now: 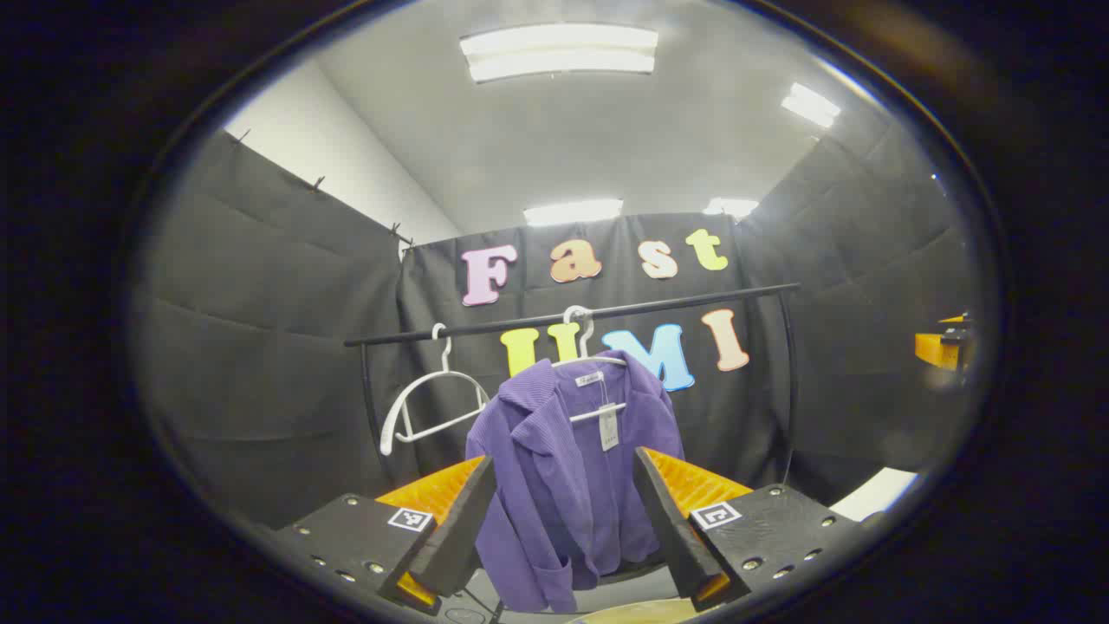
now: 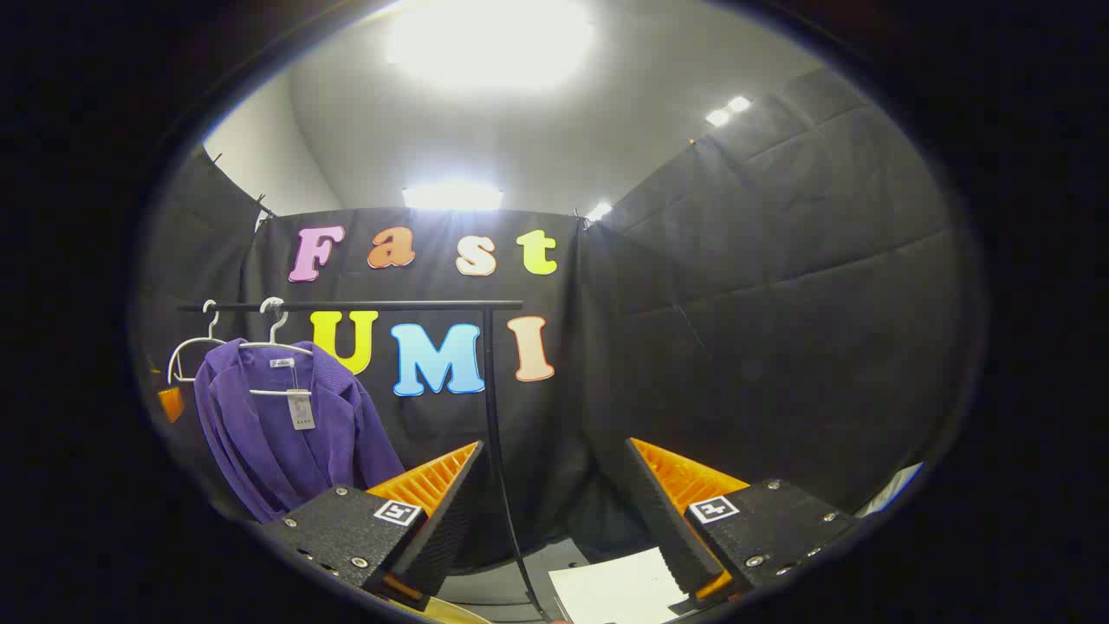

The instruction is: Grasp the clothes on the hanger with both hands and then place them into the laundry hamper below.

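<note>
Purple ribbed cardigan hangs on white wire hanger at middle of black garment rail. Left tongs spread, clear of cardigan. Right tongs spread, holding nothing.

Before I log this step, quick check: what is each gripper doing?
Left gripper: open, holding nothing, purple jacket hanging ahead between its fingers.
Right gripper: open, holding nothing, aimed right of the jacket.

No text can be read. The white tag on the purple jacket, between the left fingers, is too small. Square markers carry only patterns.
</note>
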